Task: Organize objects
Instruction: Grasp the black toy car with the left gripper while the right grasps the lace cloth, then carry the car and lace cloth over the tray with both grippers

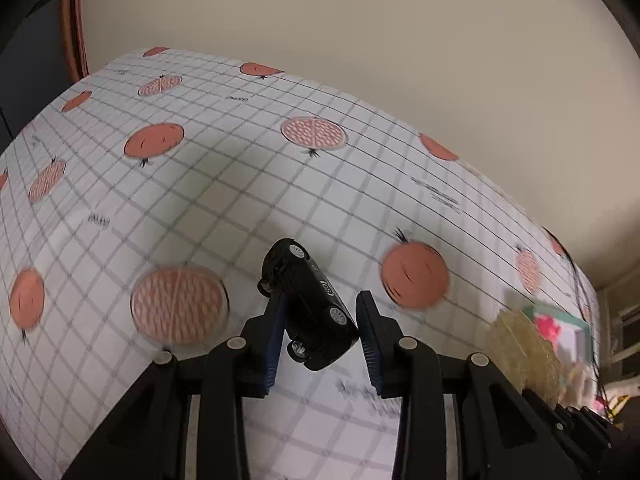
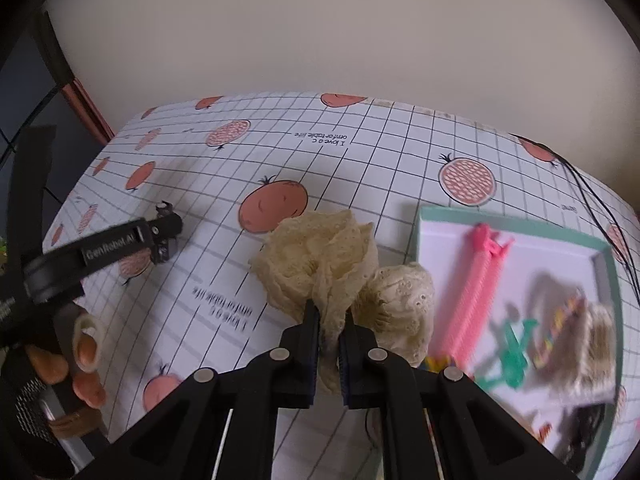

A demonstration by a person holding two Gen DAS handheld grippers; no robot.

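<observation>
A small black toy car [image 1: 308, 300] hangs tilted above the tablecloth, pinched between the blue pads of my left gripper [image 1: 322, 300], which is shut on it. In the right wrist view that gripper [image 2: 170, 240] shows at the far left in a person's hand [image 2: 86, 364], with a bit of the car [image 2: 163, 210] sticking out. My right gripper [image 2: 329, 312] is shut on a bunched cream lace cloth [image 2: 320, 256], lifting its folds just left of the tray. The same cloth [image 1: 520, 352] appears at the lower right of the left wrist view.
A teal-rimmed white tray [image 2: 422, 240] lies to the right with a pink zipper [image 2: 480, 280], a green figure [image 2: 512, 352] and other small items. A checked tablecloth [image 2: 224, 280] with orange fruit prints covers the table. A black cable [image 2: 592, 196] runs along its right edge, and a wall stands behind.
</observation>
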